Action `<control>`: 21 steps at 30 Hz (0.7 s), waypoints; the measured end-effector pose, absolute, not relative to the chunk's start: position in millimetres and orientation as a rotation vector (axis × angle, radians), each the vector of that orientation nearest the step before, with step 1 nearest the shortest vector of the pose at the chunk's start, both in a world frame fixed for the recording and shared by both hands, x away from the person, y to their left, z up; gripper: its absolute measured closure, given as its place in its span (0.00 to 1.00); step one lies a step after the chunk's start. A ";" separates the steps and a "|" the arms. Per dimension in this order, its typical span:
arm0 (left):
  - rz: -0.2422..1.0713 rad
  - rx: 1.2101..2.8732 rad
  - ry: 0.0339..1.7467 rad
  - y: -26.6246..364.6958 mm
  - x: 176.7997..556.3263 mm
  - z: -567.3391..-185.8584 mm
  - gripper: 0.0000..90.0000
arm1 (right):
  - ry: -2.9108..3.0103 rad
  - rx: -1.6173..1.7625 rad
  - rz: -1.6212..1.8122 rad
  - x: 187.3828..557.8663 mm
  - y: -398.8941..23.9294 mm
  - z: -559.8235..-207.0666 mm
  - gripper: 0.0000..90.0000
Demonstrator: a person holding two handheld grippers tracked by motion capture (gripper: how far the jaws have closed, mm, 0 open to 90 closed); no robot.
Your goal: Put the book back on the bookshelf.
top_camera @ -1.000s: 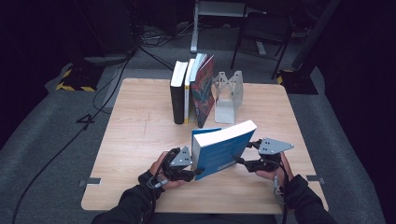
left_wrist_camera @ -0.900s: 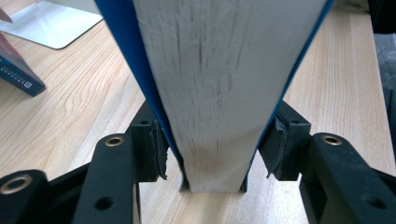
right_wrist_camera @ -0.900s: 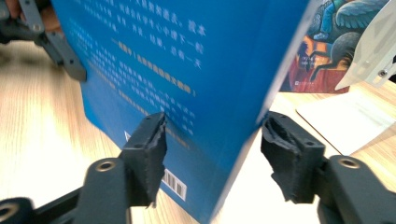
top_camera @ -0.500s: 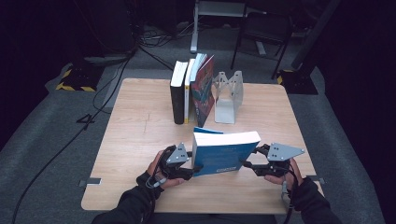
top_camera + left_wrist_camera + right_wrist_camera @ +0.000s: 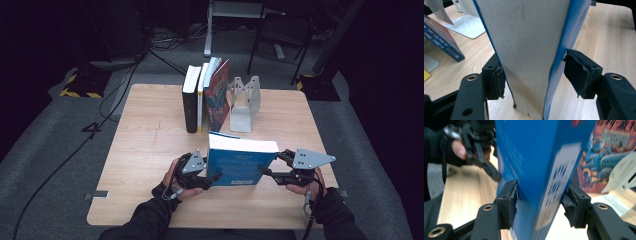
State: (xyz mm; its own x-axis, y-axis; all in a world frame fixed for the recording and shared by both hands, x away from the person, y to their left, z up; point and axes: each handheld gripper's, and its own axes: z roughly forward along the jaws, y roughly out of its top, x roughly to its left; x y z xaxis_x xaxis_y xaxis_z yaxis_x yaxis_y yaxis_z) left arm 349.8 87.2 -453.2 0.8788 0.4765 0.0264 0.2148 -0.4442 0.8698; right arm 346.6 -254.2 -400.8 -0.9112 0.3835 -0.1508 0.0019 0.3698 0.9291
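Observation:
A thick blue book (image 5: 240,162) stands upright near the table's front edge, its white page block (image 5: 529,50) facing the left gripper view. My left gripper (image 5: 212,177) straddles its left end. Its jaws have just been opening, and the pads (image 5: 574,71) sit beside the covers without pressing. My right gripper (image 5: 267,172) is at the book's right end. Its jaws have just been closing, and the pads (image 5: 509,200) clamp the blue spine (image 5: 536,170) from both sides.
Behind the blue book stands a row of upright books: a black one (image 5: 190,102) and a colourful one (image 5: 218,95) leaning on a metal bookend (image 5: 244,102). Bare wooden table (image 5: 145,135) lies to the left and right.
The blue book has gone from tilted to upright with its top edge level. The right hand has shifted outward and up a little. The left hand stays put.

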 end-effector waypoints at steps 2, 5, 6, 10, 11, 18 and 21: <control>0.328 2.028 0.515 84.4 352.4 -453.4 0.38 | 2.256 0.329 1.590 345.5 -251.1 -390.6 0.52; 0.331 2.026 0.523 80.4 355.4 -453.4 0.33 | 2.241 0.304 1.619 344.1 -247.1 -379.9 0.53; 0.335 2.025 0.522 79.4 356.7 -453.3 0.33 | 2.241 0.304 1.619 344.1 -247.1 -379.9 0.53; 0.317 2.024 0.518 75.4 361.8 -453.2 0.30 | 2.245 0.276 1.594 338.4 -244.4 -371.5 0.56; 0.319 2.027 0.513 74.0 362.9 -453.0 0.28 | 2.255 0.275 1.592 336.9 -244.4 -368.7 0.58; 0.286 2.032 0.487 65.4 373.8 -452.4 0.23 | 2.324 0.300 1.511 327.7 -241.9 -354.8 0.64; 0.261 2.036 0.469 61.0 378.6 -452.3 0.23 | 2.338 0.315 1.474 325.1 -243.1 -351.7 0.64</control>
